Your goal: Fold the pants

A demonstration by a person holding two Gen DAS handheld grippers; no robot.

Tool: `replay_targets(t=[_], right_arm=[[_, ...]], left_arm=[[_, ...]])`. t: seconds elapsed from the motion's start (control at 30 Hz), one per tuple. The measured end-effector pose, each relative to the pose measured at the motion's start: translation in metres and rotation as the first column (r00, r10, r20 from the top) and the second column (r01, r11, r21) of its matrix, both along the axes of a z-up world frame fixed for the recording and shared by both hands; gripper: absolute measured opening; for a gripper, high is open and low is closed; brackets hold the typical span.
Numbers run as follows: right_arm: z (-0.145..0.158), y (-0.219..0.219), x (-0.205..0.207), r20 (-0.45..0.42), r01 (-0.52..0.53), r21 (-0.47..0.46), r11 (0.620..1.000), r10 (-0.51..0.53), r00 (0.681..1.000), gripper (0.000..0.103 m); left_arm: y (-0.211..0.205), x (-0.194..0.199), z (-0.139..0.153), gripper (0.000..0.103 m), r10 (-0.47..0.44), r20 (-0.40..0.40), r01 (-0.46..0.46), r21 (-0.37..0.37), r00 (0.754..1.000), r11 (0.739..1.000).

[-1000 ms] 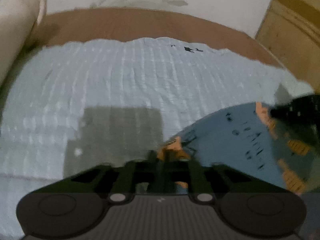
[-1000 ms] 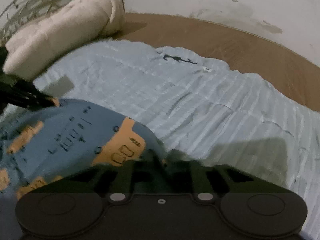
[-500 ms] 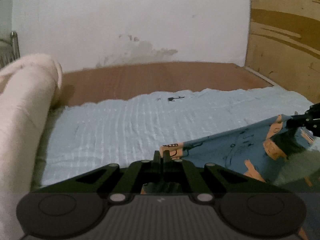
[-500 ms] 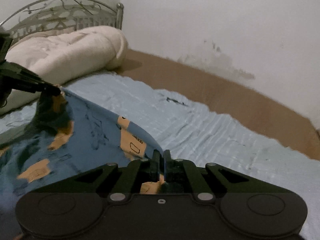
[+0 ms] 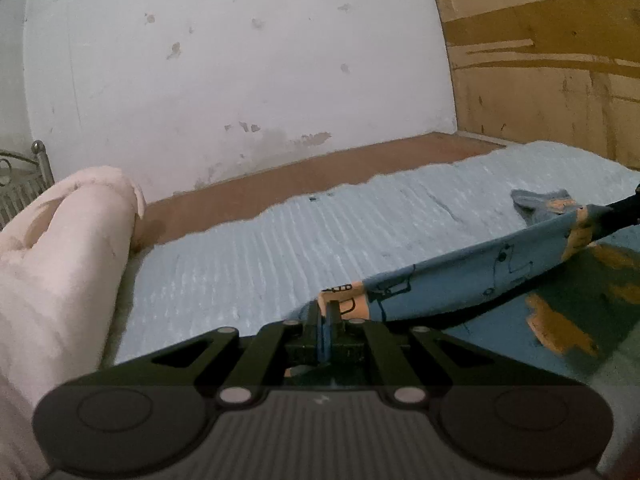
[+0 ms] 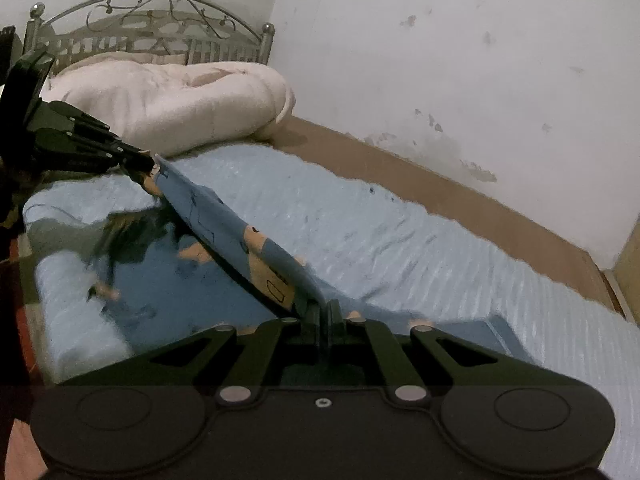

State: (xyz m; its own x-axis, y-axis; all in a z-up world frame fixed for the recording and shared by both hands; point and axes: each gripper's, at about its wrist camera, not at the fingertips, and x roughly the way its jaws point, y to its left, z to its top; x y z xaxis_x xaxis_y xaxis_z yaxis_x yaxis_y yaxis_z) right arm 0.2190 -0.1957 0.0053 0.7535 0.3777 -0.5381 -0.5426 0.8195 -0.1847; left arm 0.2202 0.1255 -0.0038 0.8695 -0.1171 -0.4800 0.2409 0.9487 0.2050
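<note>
A: Starting at the left, what stands at the head of the bed?

B: A metal headboard [image 6: 152,24], with a rolled cream comforter [image 6: 180,104] lying against it. A light blue ribbed bedspread [image 5: 304,240] covers the mattress from there on. A brown strip of bare bed base [image 5: 320,168] runs along the stained white wall [image 5: 240,60].

A: State of the left hand-held gripper [image 5: 327,312]?

B: Clenched. Its jaws are pinched on a corner of the pants [image 5: 480,268], which are blue with orange patches and dark line drawings. Seen from the right wrist camera, it enters from the left edge and grips the fabric's upper end.

A: Where are the pants?

B: Lifted clear of the bedspread along one edge. That edge runs taut as a straight band between the two grippers. The rest of the fabric hangs below the band and rests on the bedspread.

A: And the right hand-held gripper [image 6: 325,316]?

B: Also clenched, on the other corner of the same edge. In the left wrist camera it shows only as a dark tip at the right border.

A: Farther right?

B: A wooden panel [image 5: 560,60] stands beyond the foot of the bed.
</note>
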Motion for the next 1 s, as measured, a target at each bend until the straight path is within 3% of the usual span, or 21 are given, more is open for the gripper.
replay_targets(t=[0.3, 0.53, 0.9, 0.97, 1.0], right_arm=[[-0.036, 0.003, -0.030, -0.039, 0.049, 0.019, 0.999, -0.049, 0.998, 0.002], [-0.037, 0.000, -0.041, -0.028, 0.028, 0.004, 1.000, -0.028, 0.999, 0.001], [-0.058, -0.001, -0.039, -0.084, 0.017, -0.019, 1.000, -0.019, 0.996, 0.003], [-0.058, -0.003, -0.038, -0.095, 0.018, 0.004, 1.000, -0.018, 0.995, 0.009], [-0.057, -0.005, -0.039, -0.100, 0.020, 0.023, 1.000, -0.017, 0.995, 0.017]], left_arm=[[-0.032, -0.045, -0.032, 0.001, 0.055, 0.084, -0.069, 0.179, 0.995, 0.981], [-0.027, -0.047, -0.039, 0.001, 0.051, 0.033, -0.056, 0.178, 0.998, 0.983], [-0.026, -0.045, -0.057, 0.002, 0.071, -0.081, -0.057, 0.162, 0.994, 0.985], [-0.025, -0.047, -0.056, 0.007, 0.074, -0.100, -0.059, 0.141, 0.992, 0.988], [-0.024, -0.047, -0.055, 0.023, 0.069, -0.115, -0.054, 0.124, 0.991, 0.991]])
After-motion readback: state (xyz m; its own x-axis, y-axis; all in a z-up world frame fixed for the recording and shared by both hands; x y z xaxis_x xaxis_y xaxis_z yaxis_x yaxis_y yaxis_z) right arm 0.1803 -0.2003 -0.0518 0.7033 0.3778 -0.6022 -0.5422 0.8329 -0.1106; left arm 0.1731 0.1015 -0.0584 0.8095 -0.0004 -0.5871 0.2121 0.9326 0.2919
